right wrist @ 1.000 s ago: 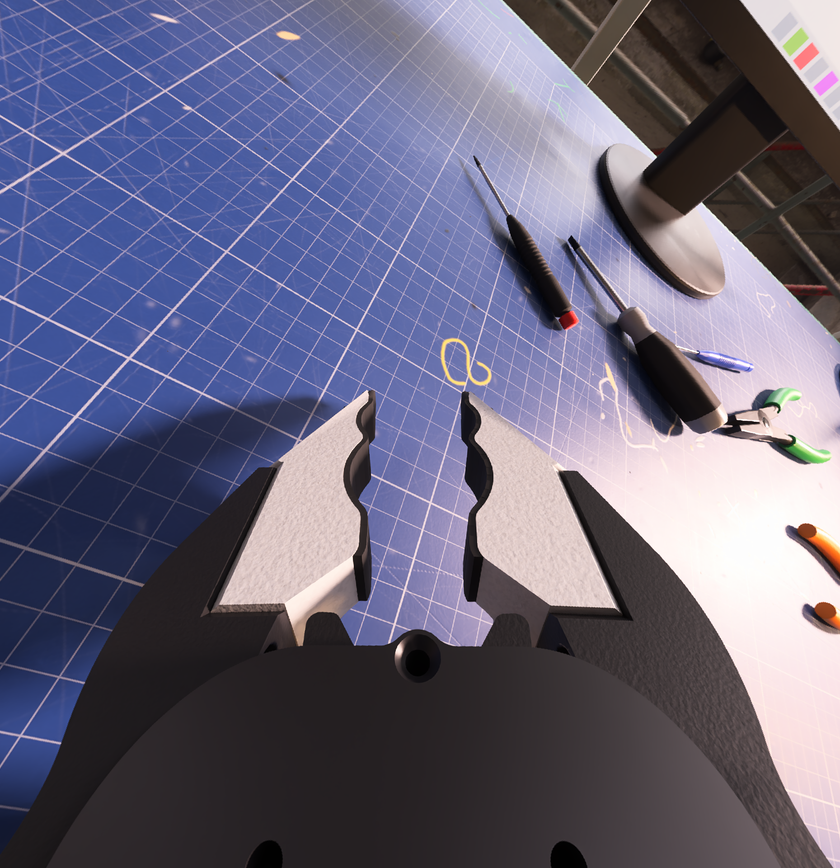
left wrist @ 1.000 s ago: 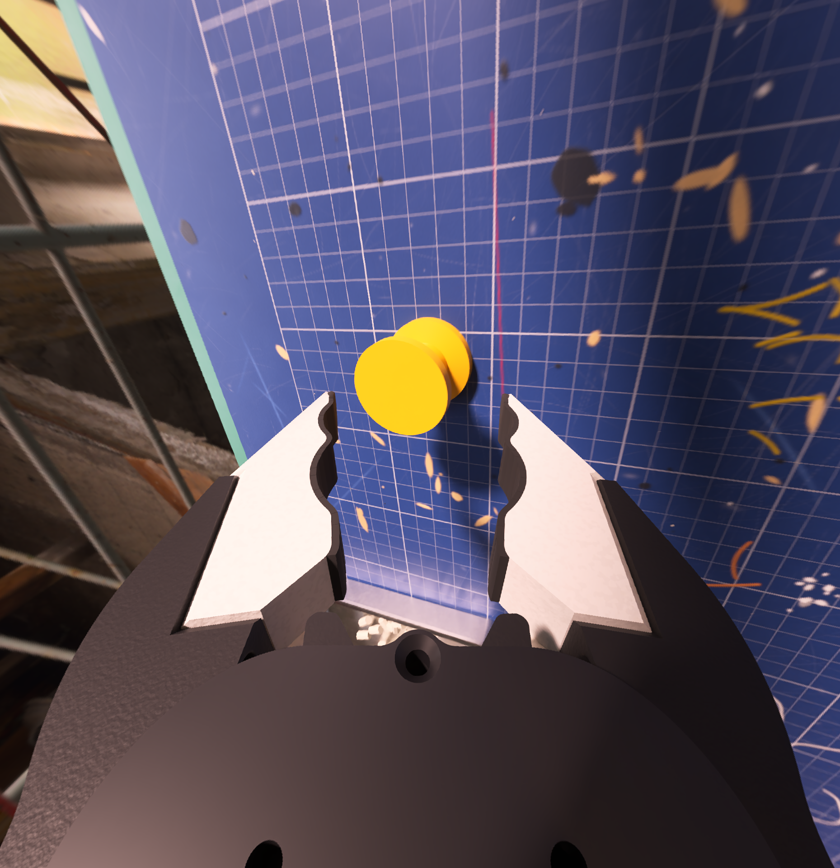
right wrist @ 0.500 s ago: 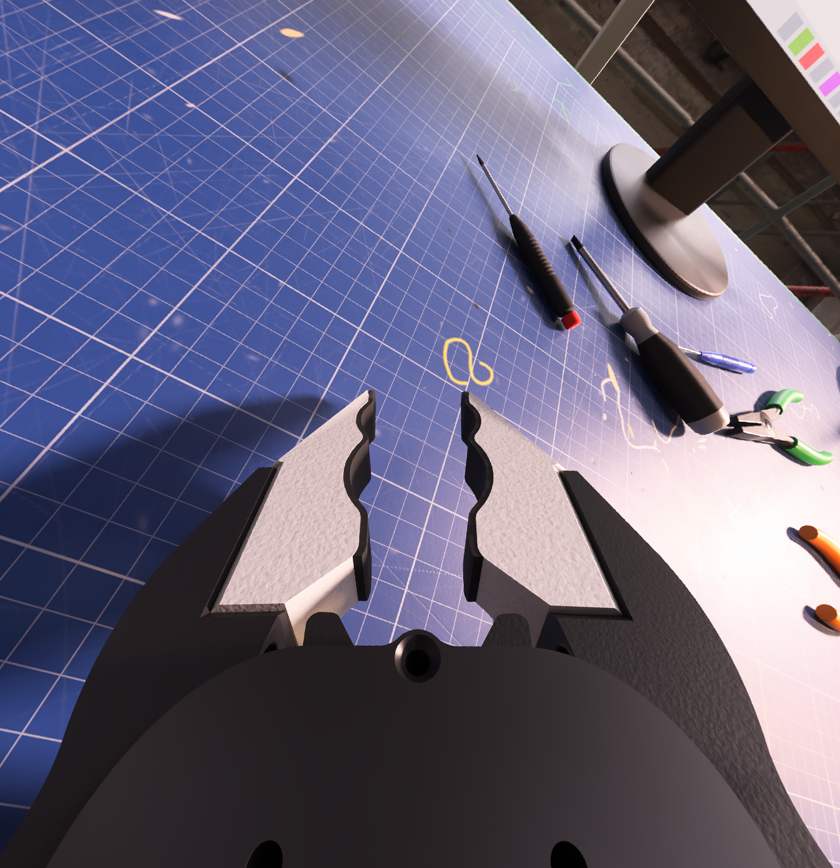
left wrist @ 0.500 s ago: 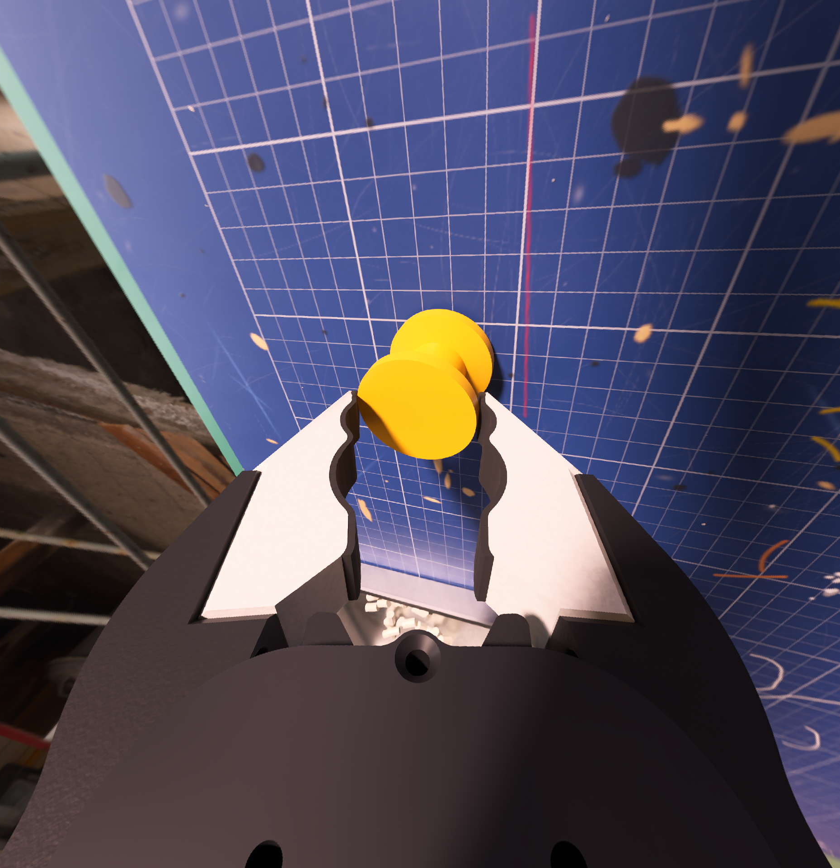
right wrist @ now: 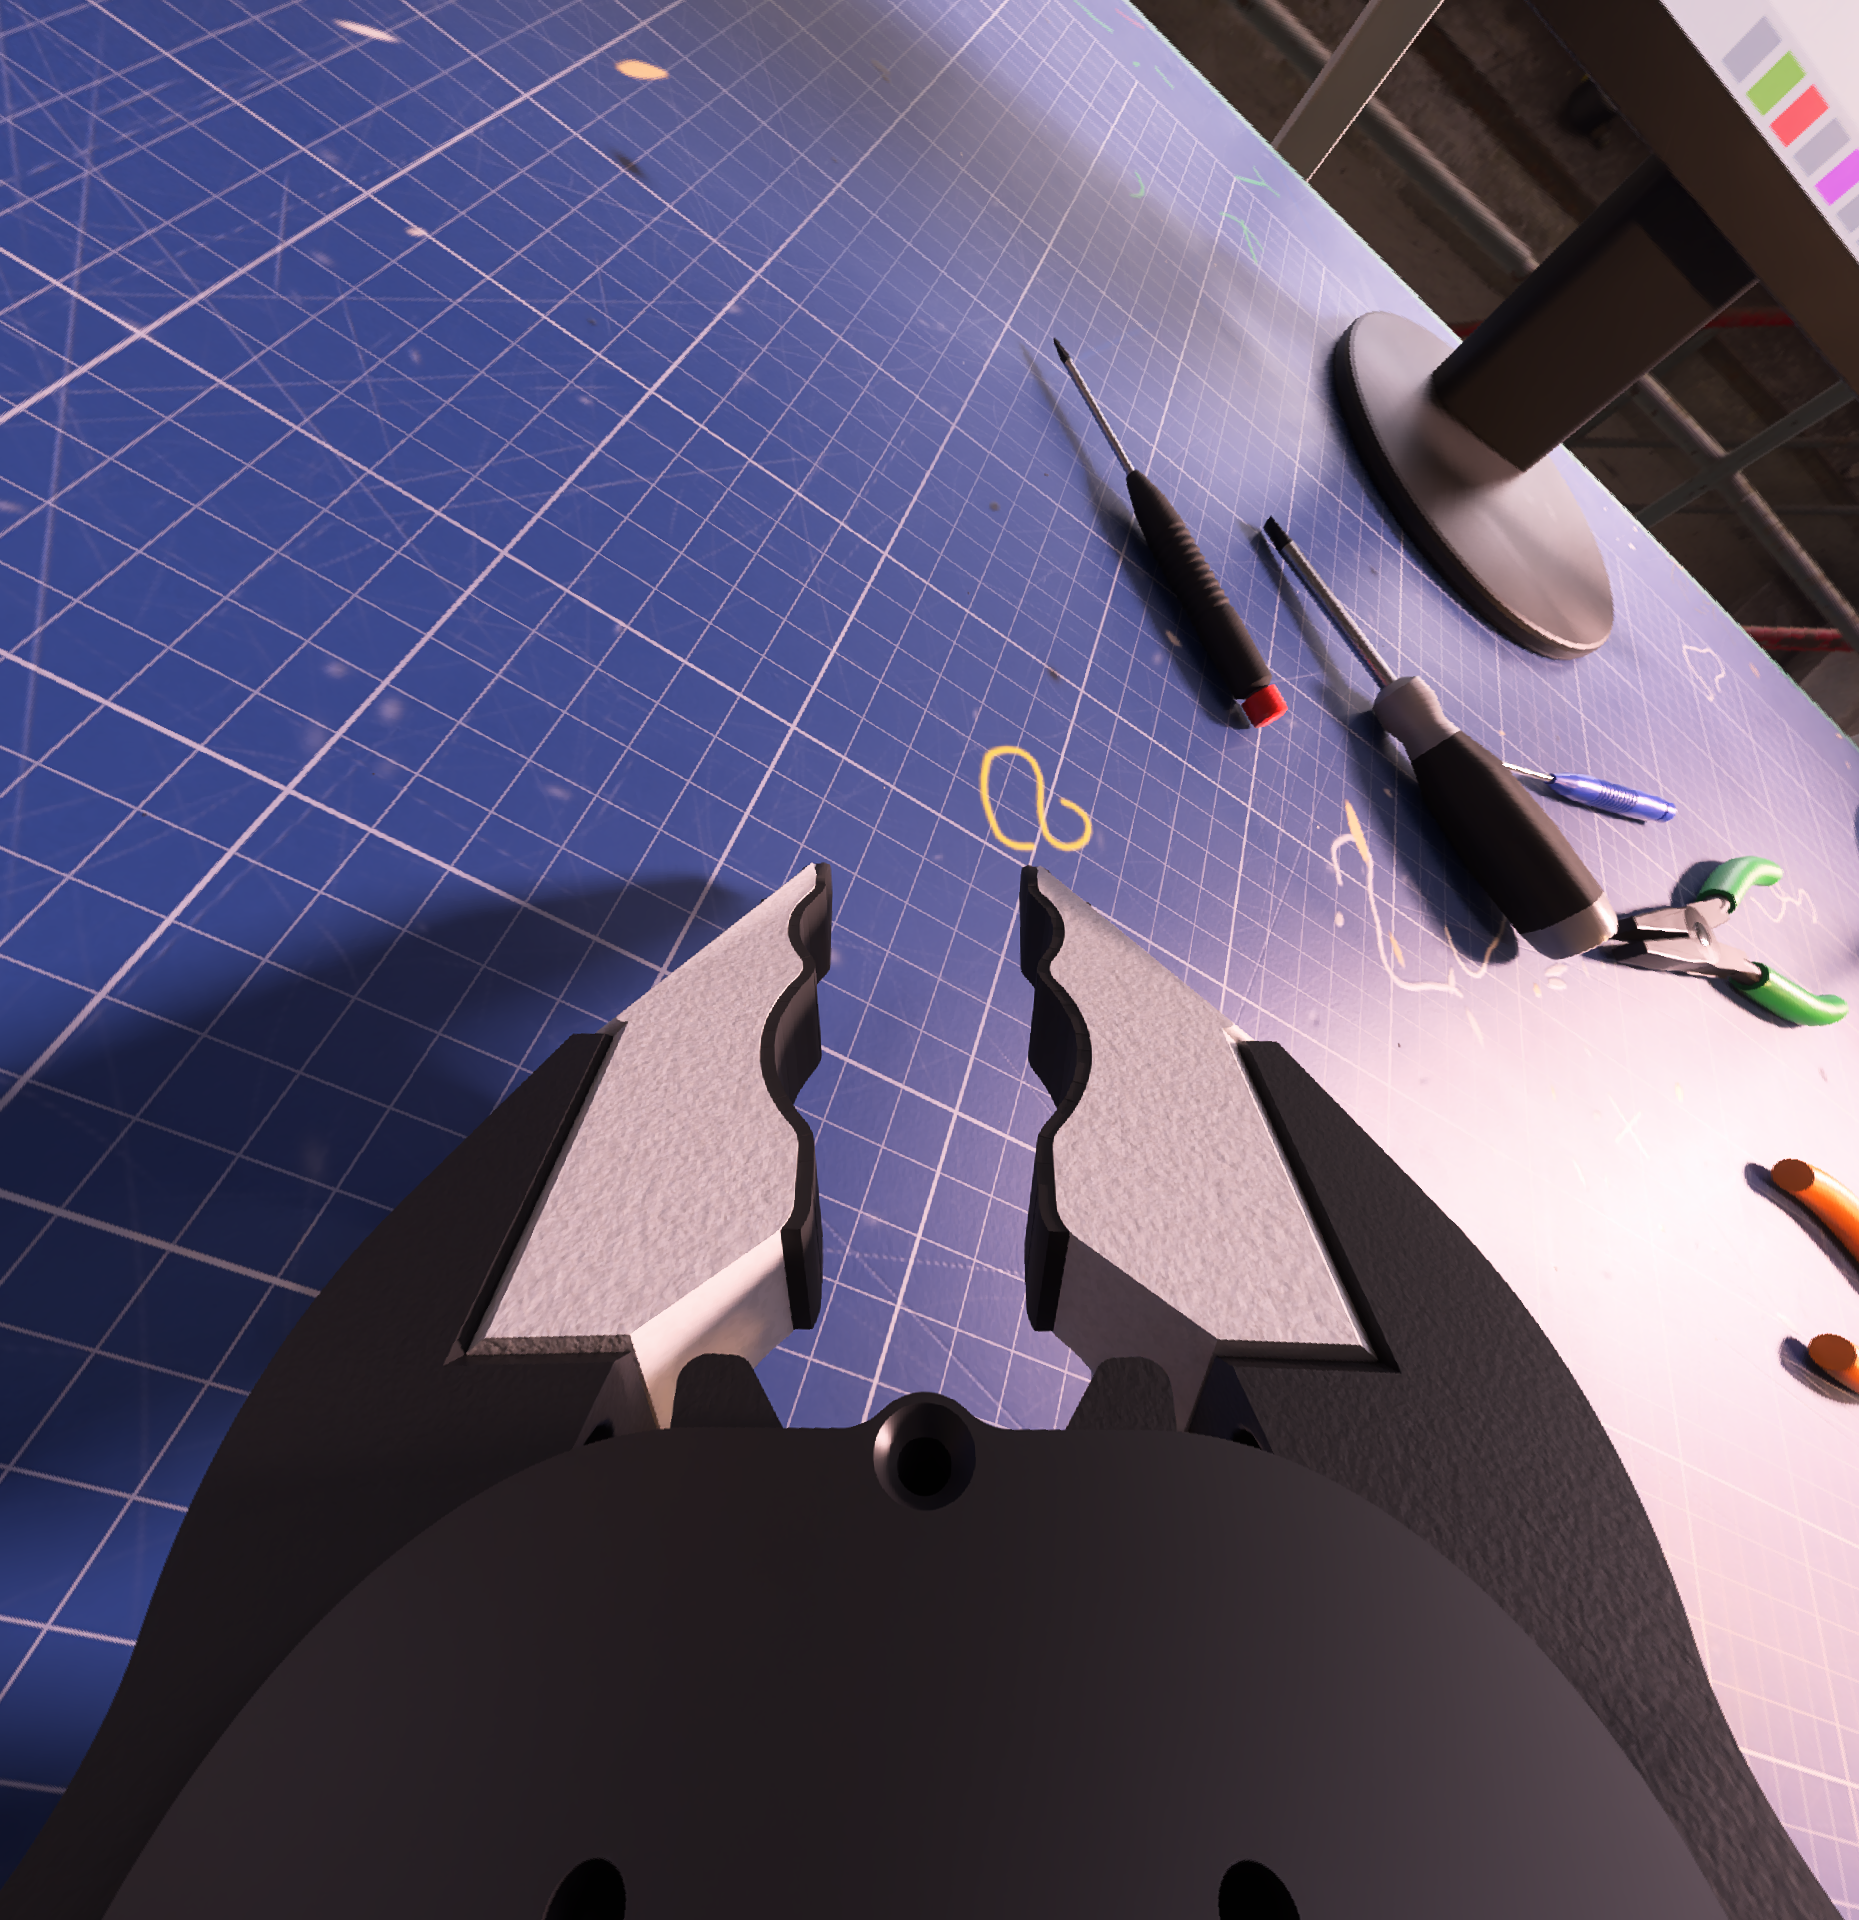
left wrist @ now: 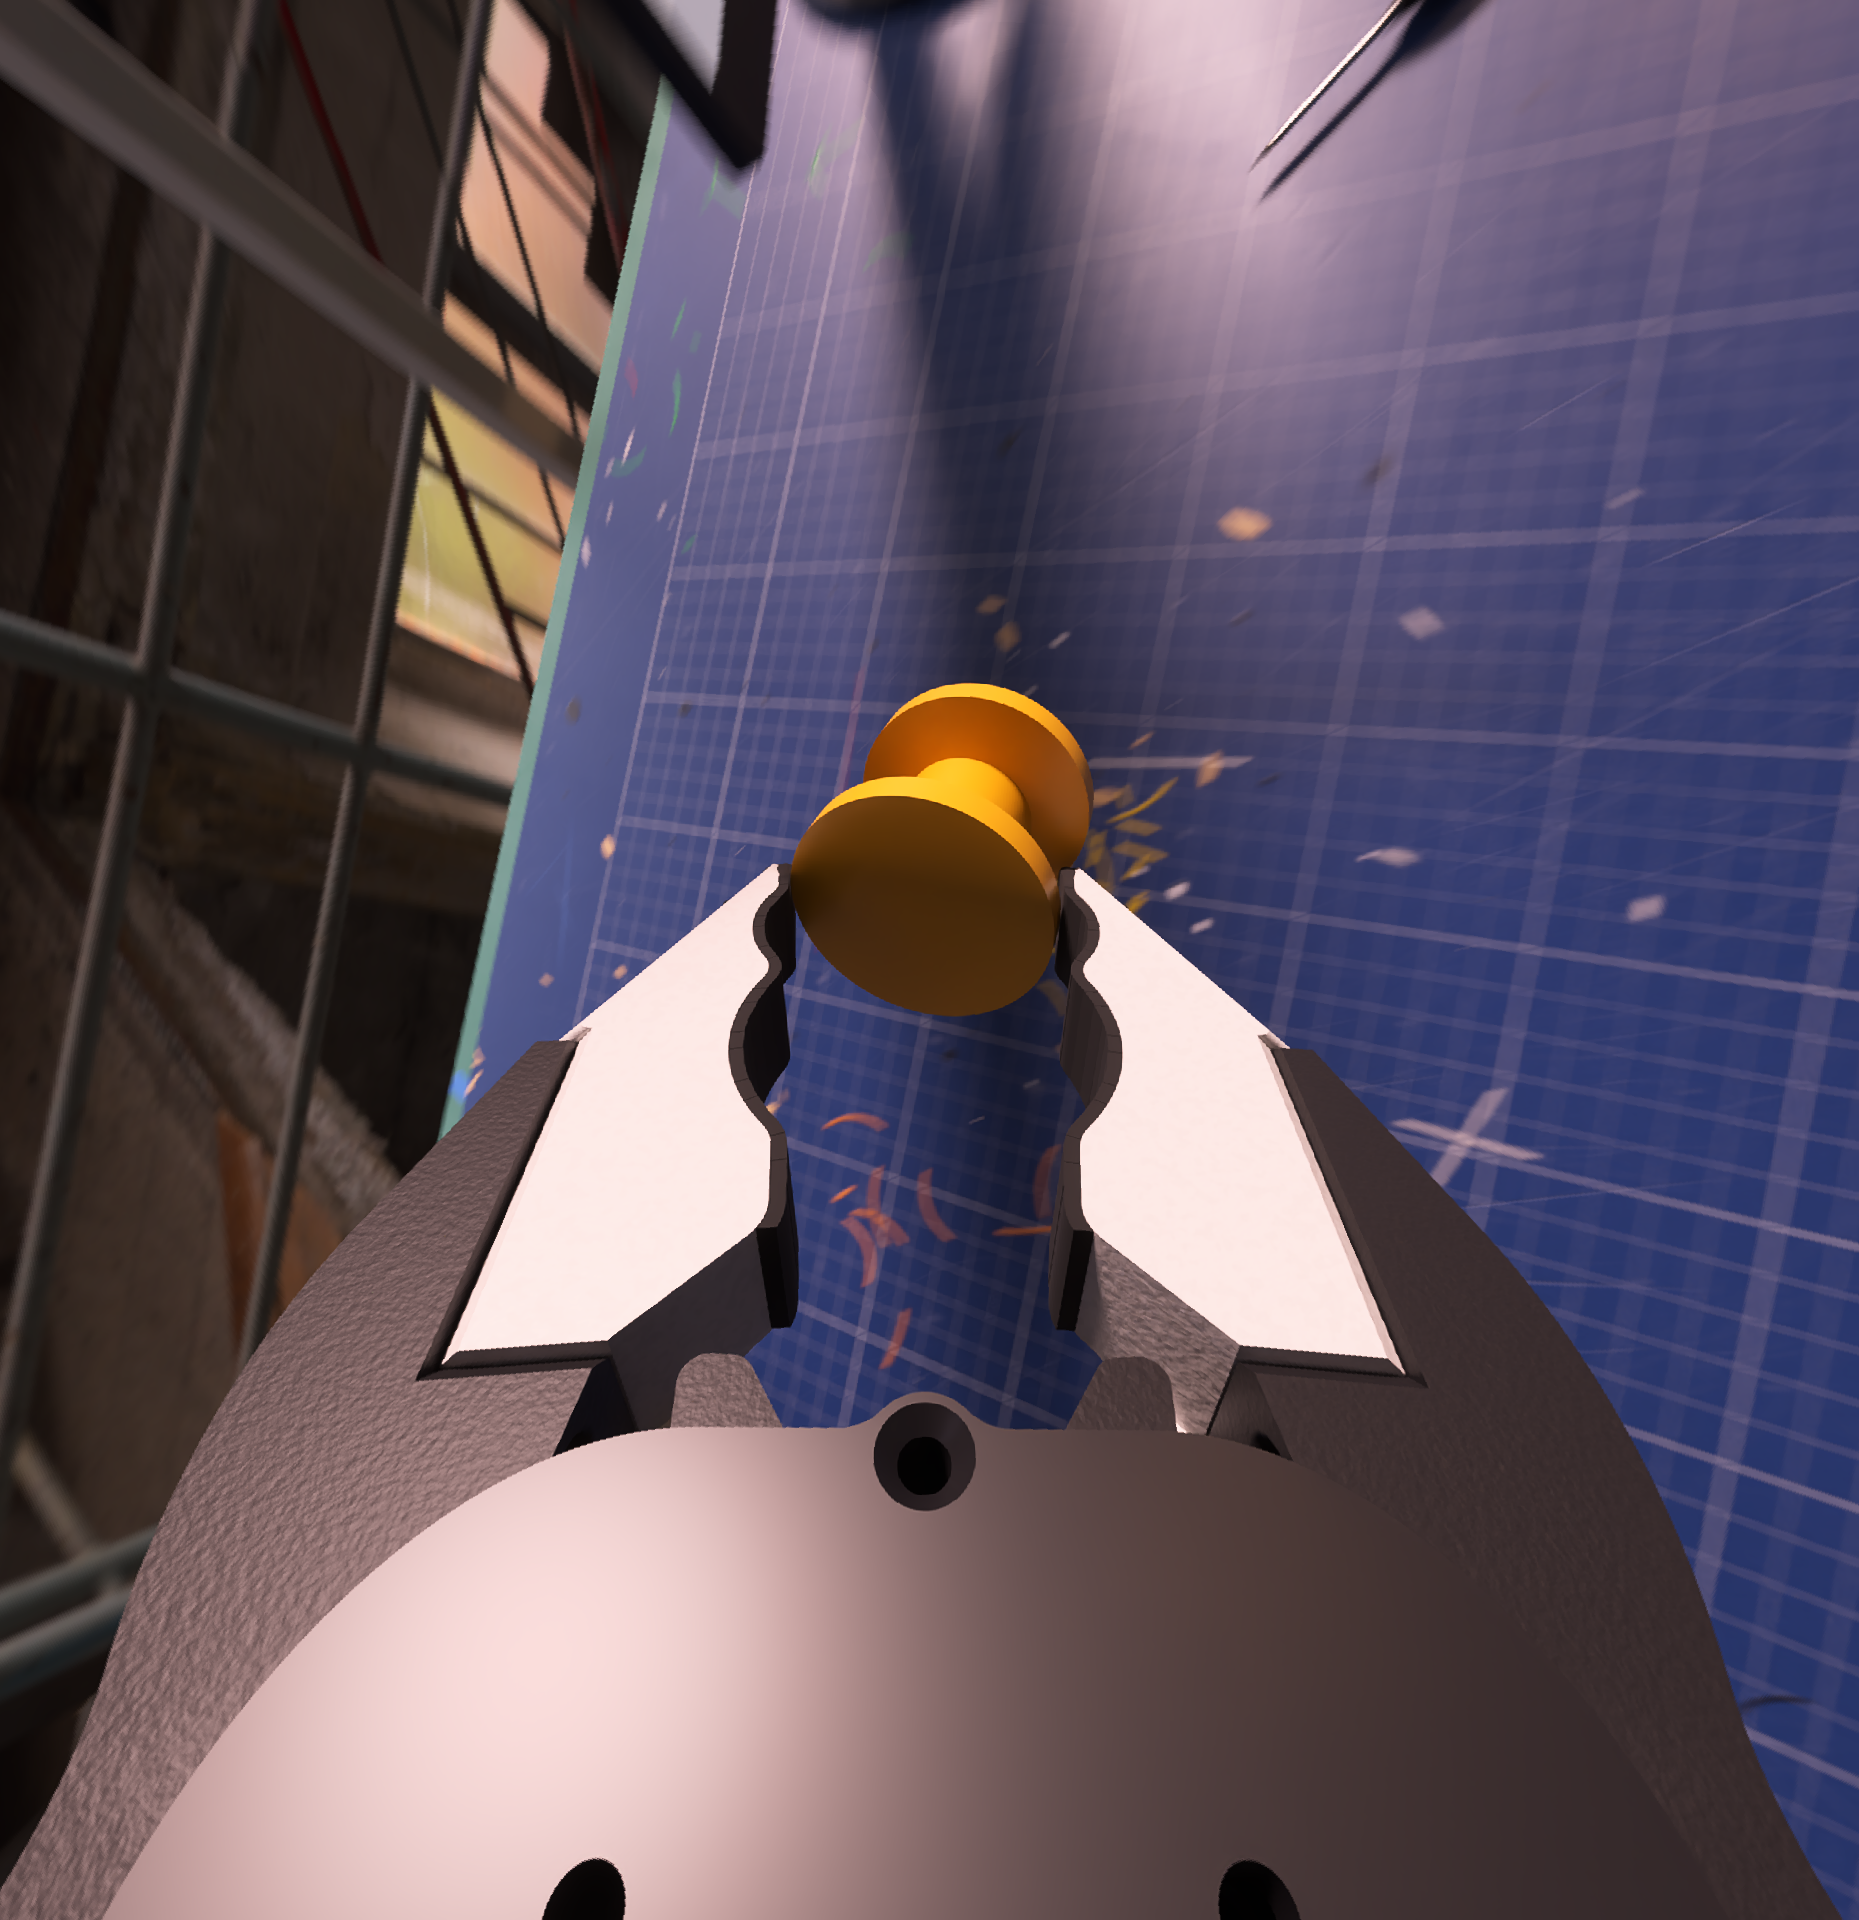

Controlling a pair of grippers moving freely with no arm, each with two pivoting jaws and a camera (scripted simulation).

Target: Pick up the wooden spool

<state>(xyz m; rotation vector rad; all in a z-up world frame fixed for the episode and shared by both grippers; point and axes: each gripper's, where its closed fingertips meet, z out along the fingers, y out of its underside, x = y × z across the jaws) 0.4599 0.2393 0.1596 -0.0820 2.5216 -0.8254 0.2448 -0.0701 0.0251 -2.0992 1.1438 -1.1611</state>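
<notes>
The wooden spool (left wrist: 930, 883) is yellow-orange with two round flanges and a thin waist. In the left wrist view my left gripper (left wrist: 925, 888) is shut on the spool's near flange, pinched between the two fingertips, and holds it above the blue cutting mat (left wrist: 1424, 727). The far flange points away from me. In the right wrist view my right gripper (right wrist: 925, 883) is open and empty, a little above the mat (right wrist: 385, 520). The spool does not show in that view.
The mat's left edge (left wrist: 561, 665) drops off to scaffolding. Near the right gripper lie two screwdrivers (right wrist: 1195, 582) (right wrist: 1476, 810), green-handled pliers (right wrist: 1735, 945), orange-handled pliers (right wrist: 1839, 1236), a small blue tool (right wrist: 1611, 798) and a monitor stand base (right wrist: 1476, 488).
My left gripper closed on the spool's near flange and lifted it off the mat, and the view swung to look along the mat. The right gripper has stayed still.
</notes>
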